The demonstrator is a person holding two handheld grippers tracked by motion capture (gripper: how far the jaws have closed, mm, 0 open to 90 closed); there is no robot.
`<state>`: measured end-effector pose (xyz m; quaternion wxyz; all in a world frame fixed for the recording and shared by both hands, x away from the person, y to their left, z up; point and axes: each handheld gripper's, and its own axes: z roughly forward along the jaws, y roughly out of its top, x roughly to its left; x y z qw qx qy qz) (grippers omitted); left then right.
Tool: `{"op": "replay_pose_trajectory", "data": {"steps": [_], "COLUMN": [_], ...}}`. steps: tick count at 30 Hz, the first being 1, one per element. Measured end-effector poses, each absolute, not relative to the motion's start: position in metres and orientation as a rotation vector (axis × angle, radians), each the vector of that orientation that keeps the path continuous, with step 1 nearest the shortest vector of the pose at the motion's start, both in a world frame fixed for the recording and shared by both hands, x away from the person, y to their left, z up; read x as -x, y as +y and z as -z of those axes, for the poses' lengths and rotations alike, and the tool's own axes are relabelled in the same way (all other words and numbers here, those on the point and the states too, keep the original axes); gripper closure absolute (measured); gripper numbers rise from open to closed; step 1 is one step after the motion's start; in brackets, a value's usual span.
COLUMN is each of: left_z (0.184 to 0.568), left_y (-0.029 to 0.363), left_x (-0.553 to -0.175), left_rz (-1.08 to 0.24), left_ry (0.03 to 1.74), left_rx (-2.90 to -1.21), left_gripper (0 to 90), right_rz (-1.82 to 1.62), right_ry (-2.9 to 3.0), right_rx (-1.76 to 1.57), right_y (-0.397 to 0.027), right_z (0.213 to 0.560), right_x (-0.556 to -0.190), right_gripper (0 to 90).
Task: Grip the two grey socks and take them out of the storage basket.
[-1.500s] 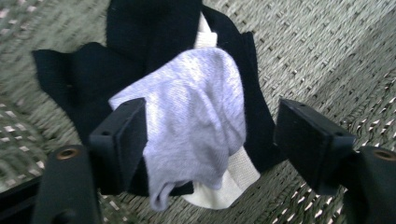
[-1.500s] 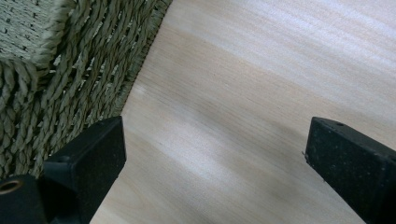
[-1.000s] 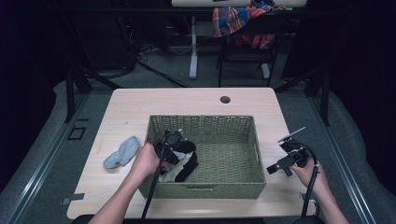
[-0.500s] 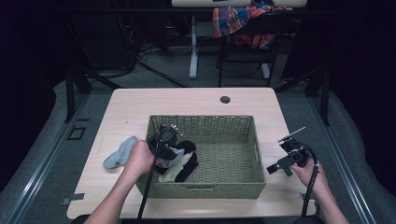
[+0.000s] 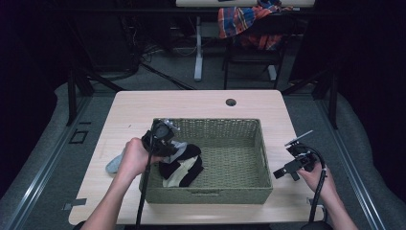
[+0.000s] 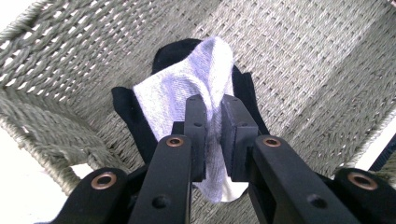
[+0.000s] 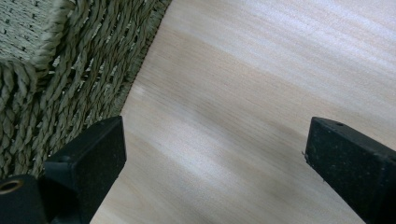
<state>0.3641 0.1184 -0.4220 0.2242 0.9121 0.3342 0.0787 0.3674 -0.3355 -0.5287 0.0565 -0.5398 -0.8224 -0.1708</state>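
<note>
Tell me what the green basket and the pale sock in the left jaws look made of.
Green woven basket: twisted cord or fibre, matt; plaited strands show along its rim and walls. Pale grey-white sock: soft knit fabric, probably cotton; fine ribbed loops and limp folds where the left gripper pinches it.

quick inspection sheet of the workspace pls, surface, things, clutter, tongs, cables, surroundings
Surface: light wooden table, with a round grommet hole near the far edge.
Job's things: green woven basket mid-table; black and cream socks lie at its left end; a pale grey sock is lifted over them; a light blue sock lies on the table left of the basket.
Clutter: nothing seen.
Tongs: left tongs shut on the pale grey sock; right tongs open over bare table right of the basket.
Cables: one black cable trails from each.
Surroundings: dark room, grey floor, plaid cloth on a chair beyond.
</note>
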Motion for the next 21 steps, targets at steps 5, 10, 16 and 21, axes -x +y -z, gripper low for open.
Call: {"op": "replay_pose_trajectory", "data": {"steps": [5, 10, 16, 21], "left_z": [0.417, 0.407, 0.395, 0.386], "left_y": [0.121, 0.126, 0.137, 0.148], "left_x": [-0.363, -0.360, -0.359, -0.358], "left_rz": [-0.226, -0.251, -0.283, -0.310], "left_ry": [0.919, 0.909, 0.925, 0.945], "left_rx": [-2.507, -2.475, -2.438, -2.405], "left_gripper": [82.3, 82.3, 82.3, 82.3], "right_rz": [0.495, 0.541, 0.539, 0.540], "right_ry": [-2.510, -2.484, -2.485, -2.484], "right_rx": [1.618, 1.662, 1.660, 1.666], "right_y": [-0.336, -0.334, -0.334, -0.334], "right_z": [0.528, 0.530, 0.530, 0.530], "right_x": [-0.368, -0.367, -0.367, -0.367], "right_gripper": [5.1, 5.1, 5.1, 5.1]}}
